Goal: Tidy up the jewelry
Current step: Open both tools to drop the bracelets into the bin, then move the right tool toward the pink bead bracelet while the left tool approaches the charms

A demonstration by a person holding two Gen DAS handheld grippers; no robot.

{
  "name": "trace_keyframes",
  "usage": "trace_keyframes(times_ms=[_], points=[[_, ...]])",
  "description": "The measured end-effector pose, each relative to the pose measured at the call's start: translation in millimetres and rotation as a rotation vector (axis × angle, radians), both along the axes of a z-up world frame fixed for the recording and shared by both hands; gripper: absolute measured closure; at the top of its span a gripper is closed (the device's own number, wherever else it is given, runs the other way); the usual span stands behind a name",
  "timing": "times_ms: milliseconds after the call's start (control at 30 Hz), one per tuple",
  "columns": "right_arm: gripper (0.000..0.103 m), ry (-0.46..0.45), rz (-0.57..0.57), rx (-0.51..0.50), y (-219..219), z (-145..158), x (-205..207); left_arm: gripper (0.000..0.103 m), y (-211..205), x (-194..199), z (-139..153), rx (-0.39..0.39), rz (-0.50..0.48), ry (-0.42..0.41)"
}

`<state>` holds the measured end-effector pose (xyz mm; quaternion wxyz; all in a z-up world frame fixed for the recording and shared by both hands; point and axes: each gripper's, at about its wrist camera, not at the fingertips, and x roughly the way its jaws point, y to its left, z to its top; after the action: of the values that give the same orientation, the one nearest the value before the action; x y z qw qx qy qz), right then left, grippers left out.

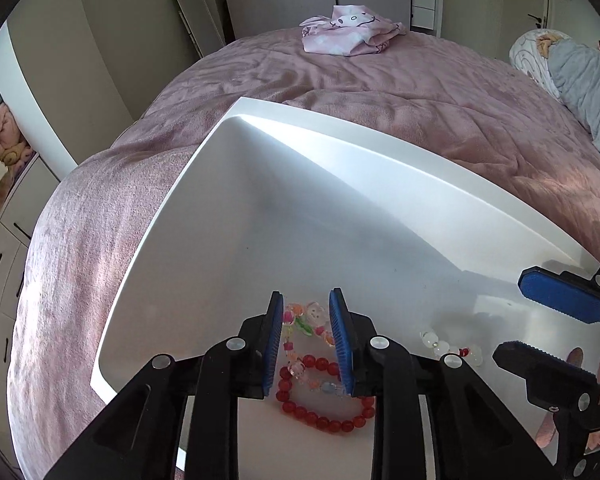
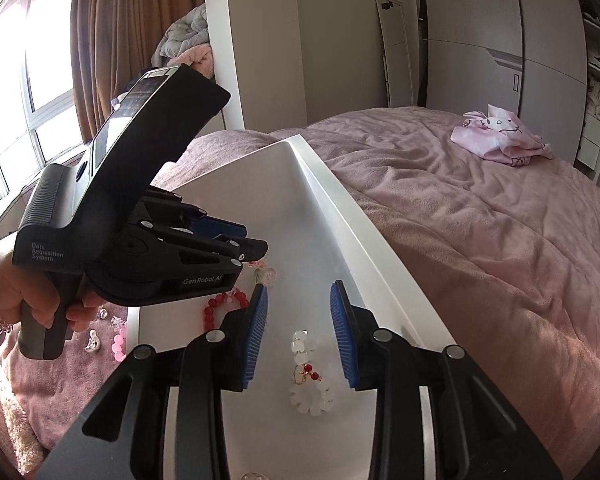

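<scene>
A white tray [image 1: 380,148] lies on the pink bed. In it lie a red bead bracelet [image 1: 324,420], a multicolour charm bracelet [image 1: 306,320] and a white bead bracelet [image 1: 452,346]. My left gripper [image 1: 306,340] is open, hovering over the red and multicolour bracelets, holding nothing. My right gripper [image 2: 300,336] is open above the white bracelet [image 2: 310,384], empty; it also shows in the left wrist view [image 1: 540,320]. The left gripper [image 2: 236,240] shows in the right wrist view, over the red bracelet [image 2: 220,308]. The tray rim [image 2: 340,216] runs along the right.
Loose jewelry lies on the bedspread left of the tray: a pink bead bracelet [image 2: 118,342] and silver charms [image 2: 93,340]. A folded pink cloth [image 1: 350,32] sits far up the bed. A grey and patterned bundle [image 1: 572,76] lies at the right. Wardrobes stand behind.
</scene>
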<state>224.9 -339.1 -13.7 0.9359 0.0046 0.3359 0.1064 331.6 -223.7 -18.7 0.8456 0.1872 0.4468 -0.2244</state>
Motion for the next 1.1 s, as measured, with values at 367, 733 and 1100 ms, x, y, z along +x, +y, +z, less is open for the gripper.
trace_keyframes(times_ms=[367,733,1100], points=[[0.053,-0.159,-0.013,0.043,-6.2,24.6,-32.0,0.043,39.8,-26.6,55.6,-0.139,0.034,-0.127],[0.045,-0.251,0.051,-0.008,29.2,47.4,-77.7,0.022,113.4,-86.3,103.4,-0.218,0.111,-0.248],[0.03,-0.292,0.071,0.024,61.2,59.7,-120.5,0.01,194.5,-139.4,115.6,-0.242,0.213,-0.326]])
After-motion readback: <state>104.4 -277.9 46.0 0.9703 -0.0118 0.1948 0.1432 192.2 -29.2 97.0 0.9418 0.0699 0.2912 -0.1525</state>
